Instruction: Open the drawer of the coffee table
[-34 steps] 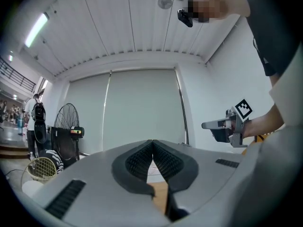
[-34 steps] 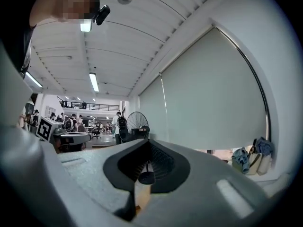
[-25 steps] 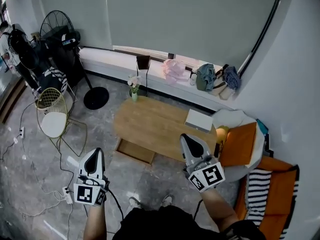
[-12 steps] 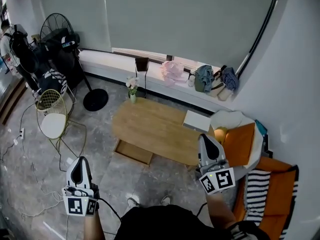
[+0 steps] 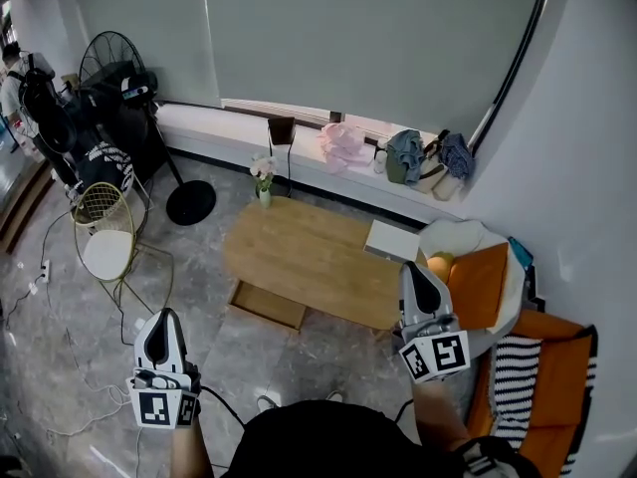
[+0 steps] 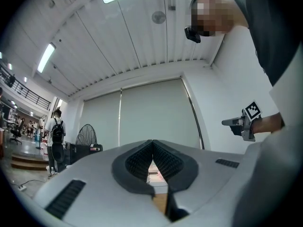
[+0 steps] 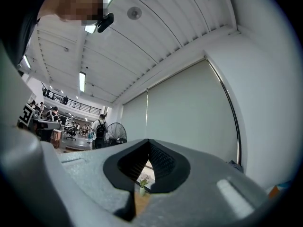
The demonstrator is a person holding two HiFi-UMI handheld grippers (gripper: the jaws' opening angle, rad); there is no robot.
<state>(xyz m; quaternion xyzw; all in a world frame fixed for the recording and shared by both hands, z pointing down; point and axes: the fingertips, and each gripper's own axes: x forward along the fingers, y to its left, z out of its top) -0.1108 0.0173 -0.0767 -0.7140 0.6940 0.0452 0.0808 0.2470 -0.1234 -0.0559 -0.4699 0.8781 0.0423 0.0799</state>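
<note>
Pulled-out drawer (image 5: 267,305) under coffee table (image 5: 309,252); flowers (image 5: 263,168) in vase (image 5: 264,197); left gripper (image 5: 164,319), right gripper (image 5: 411,270) pressed together.

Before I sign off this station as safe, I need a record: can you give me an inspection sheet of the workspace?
Surface: wooden coffee table on a grey stone floor.
Job's things: drawer appears already pulled out on the table's near side.
Clutter: flower vase and white box on the tabletop.
Grippers: left gripper and right gripper both shut, nothing between the jaws.
Cables: loose cables across the floor at left.
Surroundings: standing fan, wire chair, clothes and bags on the window ledge.
</note>
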